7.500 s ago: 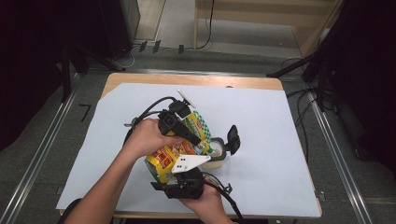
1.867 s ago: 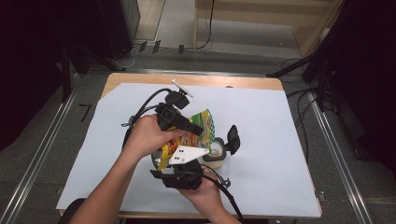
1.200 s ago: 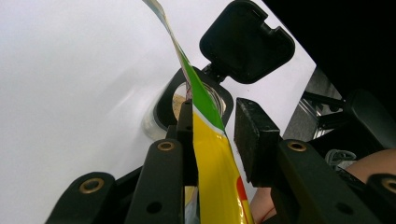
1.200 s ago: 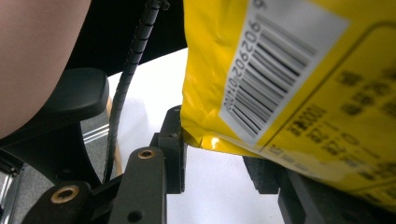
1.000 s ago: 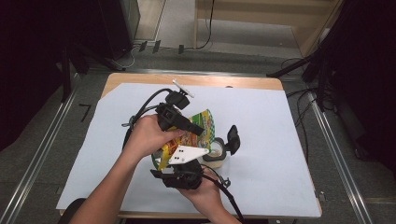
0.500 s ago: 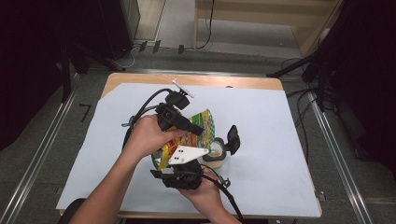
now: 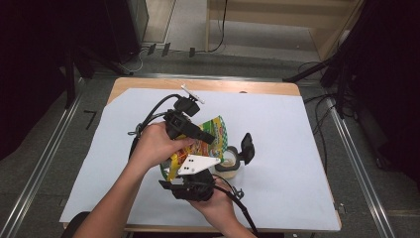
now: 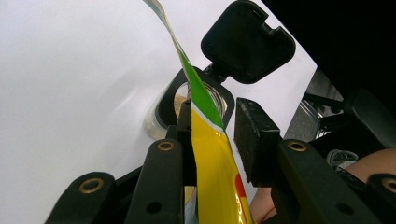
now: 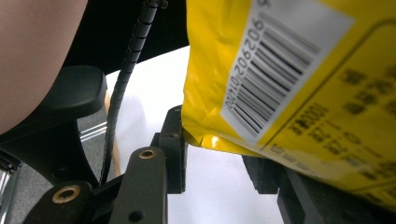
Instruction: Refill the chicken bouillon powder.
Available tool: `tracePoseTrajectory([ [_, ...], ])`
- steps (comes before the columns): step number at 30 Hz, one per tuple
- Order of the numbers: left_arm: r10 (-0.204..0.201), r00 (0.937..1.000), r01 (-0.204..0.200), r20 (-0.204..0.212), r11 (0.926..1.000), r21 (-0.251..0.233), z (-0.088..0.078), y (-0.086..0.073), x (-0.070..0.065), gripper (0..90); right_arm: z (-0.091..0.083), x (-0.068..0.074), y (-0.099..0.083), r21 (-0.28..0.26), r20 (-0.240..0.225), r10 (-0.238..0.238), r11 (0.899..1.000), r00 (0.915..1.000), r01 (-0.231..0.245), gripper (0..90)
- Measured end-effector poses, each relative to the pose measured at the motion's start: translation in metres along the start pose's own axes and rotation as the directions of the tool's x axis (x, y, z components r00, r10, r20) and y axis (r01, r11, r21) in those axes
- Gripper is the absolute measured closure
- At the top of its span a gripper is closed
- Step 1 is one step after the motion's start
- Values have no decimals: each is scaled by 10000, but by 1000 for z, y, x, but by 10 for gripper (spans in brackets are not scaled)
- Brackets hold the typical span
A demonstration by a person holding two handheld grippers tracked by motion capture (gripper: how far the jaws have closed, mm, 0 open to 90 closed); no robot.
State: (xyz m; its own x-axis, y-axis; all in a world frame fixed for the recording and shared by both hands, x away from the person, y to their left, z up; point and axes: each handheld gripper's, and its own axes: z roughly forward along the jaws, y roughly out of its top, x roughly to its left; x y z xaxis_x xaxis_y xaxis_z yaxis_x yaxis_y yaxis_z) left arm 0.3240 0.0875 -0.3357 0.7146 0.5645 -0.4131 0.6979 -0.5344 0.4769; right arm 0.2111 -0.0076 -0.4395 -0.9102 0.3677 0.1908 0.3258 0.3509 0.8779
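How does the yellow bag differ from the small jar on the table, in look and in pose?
The yellow bag is soft, printed yellow, green and red; the jar is clear, with a black collar and hinged black lid. The bag is held up off the table between the left tool and right tool; the jar stands on the white sheet, lid open. The bag's top edge hangs above the jar's mouth.

On the wooden desk (image 7: 148,84) lies a wide pale-blue paper sheet (image 7: 292,148), and near its middle stands a small clear glass jar (image 7: 229,161) with its black hinged lid (image 7: 247,147) flipped up on its right. Just left of the jar, a yellow-and-green plastic snack bag (image 7: 210,133) is held above the sheet, between the left tool (image 7: 208,139) behind it and the right tool (image 7: 190,171) before it. In the left gripper view the bag's edge (image 8: 205,121) hangs over the jar's mouth (image 8: 183,100).
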Motion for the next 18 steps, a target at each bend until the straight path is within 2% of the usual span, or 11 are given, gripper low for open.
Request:
tracePoseTrajectory([
  [15, 27, 10000, -27, -35, 9999, -116, -2, 0, 0, 721, 0, 0, 0, -33, -10, -43, 10000, 10000, 43, 652],
  [18, 61, 9999, -64, -84, 9994, -326, -4, 0, -1, 720, -1, -1, 2, -88, 40, -58, 9999, 10000, 58, 652],
])
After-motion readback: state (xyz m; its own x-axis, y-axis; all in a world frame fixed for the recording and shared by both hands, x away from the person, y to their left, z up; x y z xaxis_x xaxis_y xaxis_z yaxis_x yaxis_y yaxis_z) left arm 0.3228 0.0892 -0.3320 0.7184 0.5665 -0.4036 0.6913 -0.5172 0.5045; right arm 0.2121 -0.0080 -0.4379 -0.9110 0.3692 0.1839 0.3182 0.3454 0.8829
